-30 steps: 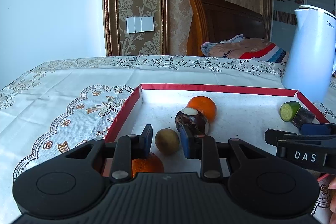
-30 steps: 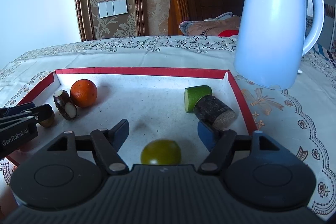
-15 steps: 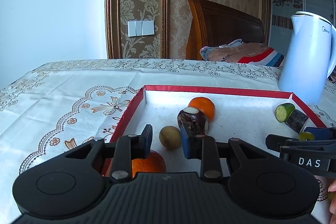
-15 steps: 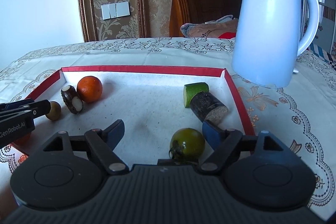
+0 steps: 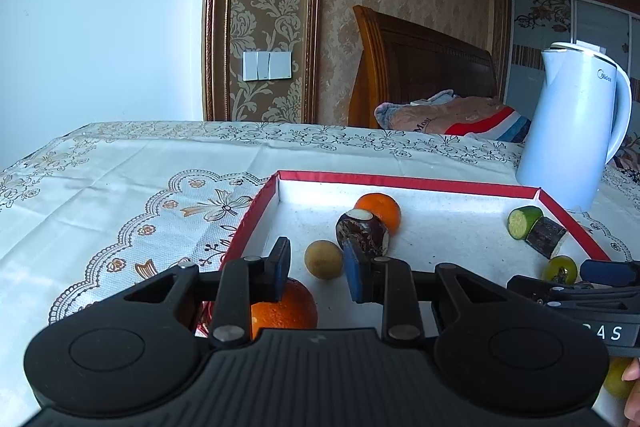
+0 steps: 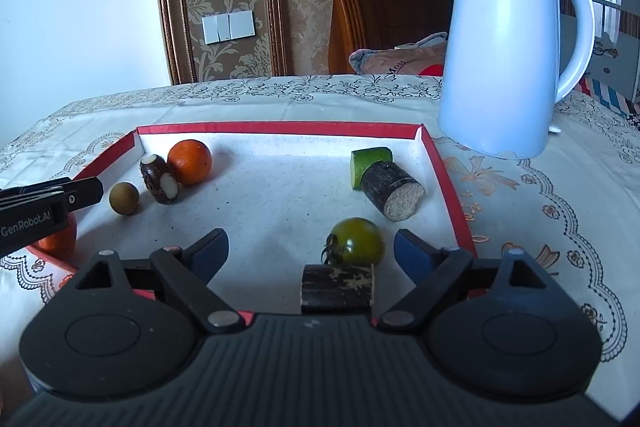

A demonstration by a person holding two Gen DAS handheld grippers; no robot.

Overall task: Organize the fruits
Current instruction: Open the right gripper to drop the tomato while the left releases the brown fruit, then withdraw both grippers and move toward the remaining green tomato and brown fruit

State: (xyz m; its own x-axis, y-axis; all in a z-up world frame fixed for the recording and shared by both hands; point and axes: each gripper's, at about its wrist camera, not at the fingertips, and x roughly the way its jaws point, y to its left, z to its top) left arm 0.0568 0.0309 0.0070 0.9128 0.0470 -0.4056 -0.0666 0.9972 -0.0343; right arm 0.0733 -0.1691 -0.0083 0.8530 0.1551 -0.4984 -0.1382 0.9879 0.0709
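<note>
Grippers level over tray's near edge: left gripper [image 5: 316,269] parted narrowly above near-left corner orange [image 5: 285,307], gripping nothing; right gripper [image 6: 310,247] spread wide, empty. Inside red-rimmed tray [image 6: 280,128], counted: two oranges, one longan [image 6: 124,198], three dark cane pieces, one cucumber end [image 6: 370,161], one green tomato [image 6: 356,241] near right edge. Both drawn back since earlier; tomato now farther ahead, near cane piece [image 6: 337,289] newly seen.

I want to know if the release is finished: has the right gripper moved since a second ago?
Yes. The right gripper has backed away from the white kettle, toward the near rim of the red tray, leaving the green tomato ahead of its open jaws.
</note>
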